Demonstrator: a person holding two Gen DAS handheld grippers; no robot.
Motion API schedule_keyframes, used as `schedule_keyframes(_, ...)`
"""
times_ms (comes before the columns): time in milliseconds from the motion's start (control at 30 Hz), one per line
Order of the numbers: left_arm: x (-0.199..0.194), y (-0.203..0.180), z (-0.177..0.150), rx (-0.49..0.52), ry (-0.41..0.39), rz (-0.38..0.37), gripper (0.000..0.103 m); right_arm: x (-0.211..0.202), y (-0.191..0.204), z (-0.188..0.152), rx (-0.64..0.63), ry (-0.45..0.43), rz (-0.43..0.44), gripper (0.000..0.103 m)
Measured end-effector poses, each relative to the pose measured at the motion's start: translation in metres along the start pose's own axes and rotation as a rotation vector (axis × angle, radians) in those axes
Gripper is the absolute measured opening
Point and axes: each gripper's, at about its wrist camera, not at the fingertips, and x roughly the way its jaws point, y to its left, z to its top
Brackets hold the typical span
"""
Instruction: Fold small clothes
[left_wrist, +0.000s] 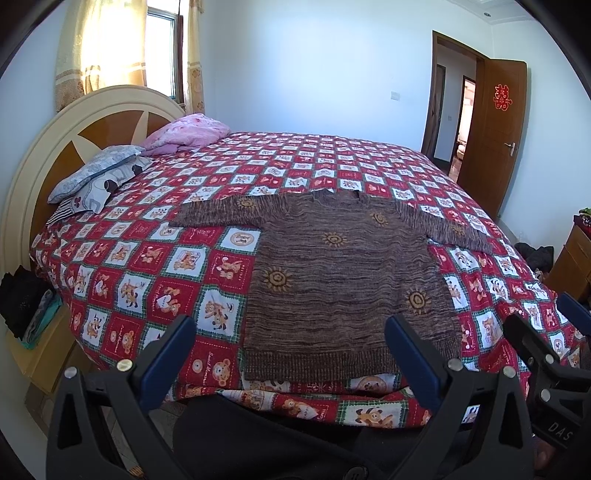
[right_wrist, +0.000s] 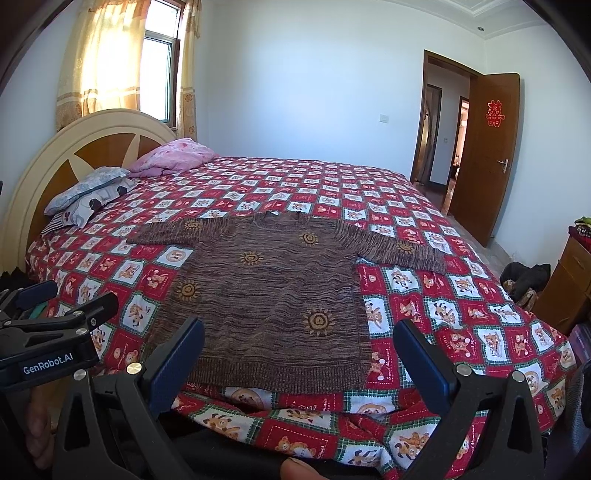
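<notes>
Left gripper (left_wrist: 290, 341): jaws wide apart, empty, held level just off the bed's near edge. Right gripper (right_wrist: 299, 345): same, beside it. Brown knit sweater (left_wrist: 343, 273): flat on checkered quilt (left_wrist: 147, 266), sleeves spread, hem nearest. Right view only: thumb tip (right_wrist: 295, 469) at bottom edge.
</notes>
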Motion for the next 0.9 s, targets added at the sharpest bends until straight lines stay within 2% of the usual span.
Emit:
schedule_keyframes(533, 0.005, -0.001, -0.004, 0.003, 0.020, -0.007, 0.103, 0.009, -0.005, 0.000, 0.018, 0.026, 0.012, 0.102)
schedule_keyframes(900, 0.027, -0.002, 0.000, 0.013, 0.094, -0.051, 0.103, 0.036, -0.008, -0.006, 0.024, 0.065, 0.035, 0.102)
